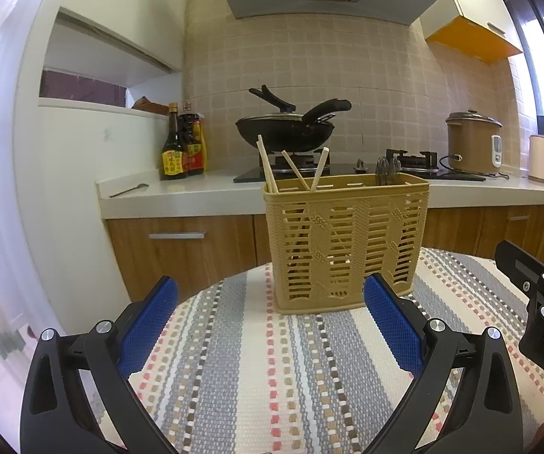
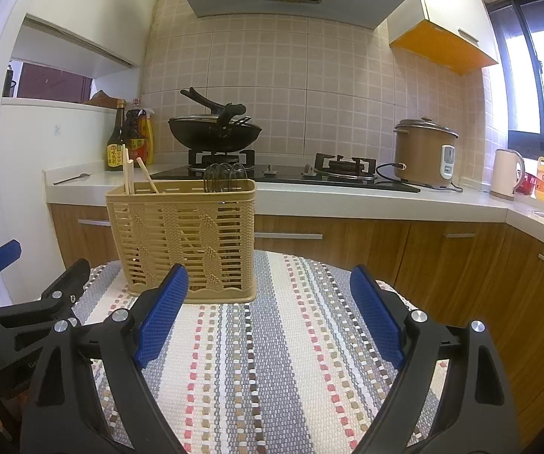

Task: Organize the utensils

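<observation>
A: Report the position of the utensil basket [image 1: 345, 244].

B: The tan slatted basket stands upright on the striped woven mat [image 1: 272, 370] that covers the near surface. In the left wrist view it sits centred, ahead of the fingers. In the right wrist view it sits left of centre, beyond the left-hand blue pad.

A: Contents?

B: Wooden chopsticks [image 1: 290, 168] stand tilted in the left compartment. Several metal utensils [image 1: 387, 170] rise above the rim toward the right end. Which utensils these are, I cannot tell.

A: State of the left gripper [image 1: 272, 321].

B: Fingers spread wide, released. Only bare mat lies between the blue pads. The right-hand pad overlaps the basket's lower right corner in the picture; contact cannot be confirmed.

A: State of the right gripper [image 2: 270, 316].

B: Fingers also spread wide, released, with only mat between them. Both grippers sit side by side; each shows at the edge of the other's view.

A: Any utensil outside the basket?

B: One spoon [image 1: 130, 190] lies on the white counter [image 1: 203, 193] at its left end, well apart from the basket, near the sauce bottles [image 1: 183, 147]. A black wok [image 1: 285, 132] rests on the gas stove [image 2: 283, 174], with a rice cooker [image 2: 425, 153] to the right.
</observation>
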The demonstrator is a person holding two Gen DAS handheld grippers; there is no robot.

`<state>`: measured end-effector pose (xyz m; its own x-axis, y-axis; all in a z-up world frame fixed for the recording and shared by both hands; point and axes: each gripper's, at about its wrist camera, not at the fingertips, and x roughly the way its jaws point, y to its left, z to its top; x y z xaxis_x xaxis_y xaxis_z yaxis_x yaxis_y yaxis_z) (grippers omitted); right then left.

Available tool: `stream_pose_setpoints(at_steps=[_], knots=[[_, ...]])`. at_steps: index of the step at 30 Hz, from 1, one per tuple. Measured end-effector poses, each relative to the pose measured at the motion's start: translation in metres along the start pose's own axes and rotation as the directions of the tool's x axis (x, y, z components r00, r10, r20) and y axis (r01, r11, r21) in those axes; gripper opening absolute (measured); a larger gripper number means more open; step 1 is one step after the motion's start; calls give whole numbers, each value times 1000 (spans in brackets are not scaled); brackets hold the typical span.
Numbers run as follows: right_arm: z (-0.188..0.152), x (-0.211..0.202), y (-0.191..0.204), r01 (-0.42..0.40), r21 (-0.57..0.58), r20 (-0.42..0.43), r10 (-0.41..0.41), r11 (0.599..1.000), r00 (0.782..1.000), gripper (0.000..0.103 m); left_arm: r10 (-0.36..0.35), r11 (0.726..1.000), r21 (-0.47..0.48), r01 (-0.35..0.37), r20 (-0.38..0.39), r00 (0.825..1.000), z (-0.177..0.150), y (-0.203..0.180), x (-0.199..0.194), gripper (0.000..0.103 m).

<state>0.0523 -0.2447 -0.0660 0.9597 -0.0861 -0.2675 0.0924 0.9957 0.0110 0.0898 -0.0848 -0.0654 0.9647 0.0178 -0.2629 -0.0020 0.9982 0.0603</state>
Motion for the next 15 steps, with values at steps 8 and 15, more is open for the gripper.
stream_pose_setpoints(at_steps=[8,15], knots=[[-1,0,1,-2,-1,-2,2,1000,1000,83,-1,1000,-4,1,-5,1000,0,-1,0,95],[-1,2,0,-4,3,-6,4,1000,1000,84,-3,1000,-11,3,-10,1000,1,1,2,95]])
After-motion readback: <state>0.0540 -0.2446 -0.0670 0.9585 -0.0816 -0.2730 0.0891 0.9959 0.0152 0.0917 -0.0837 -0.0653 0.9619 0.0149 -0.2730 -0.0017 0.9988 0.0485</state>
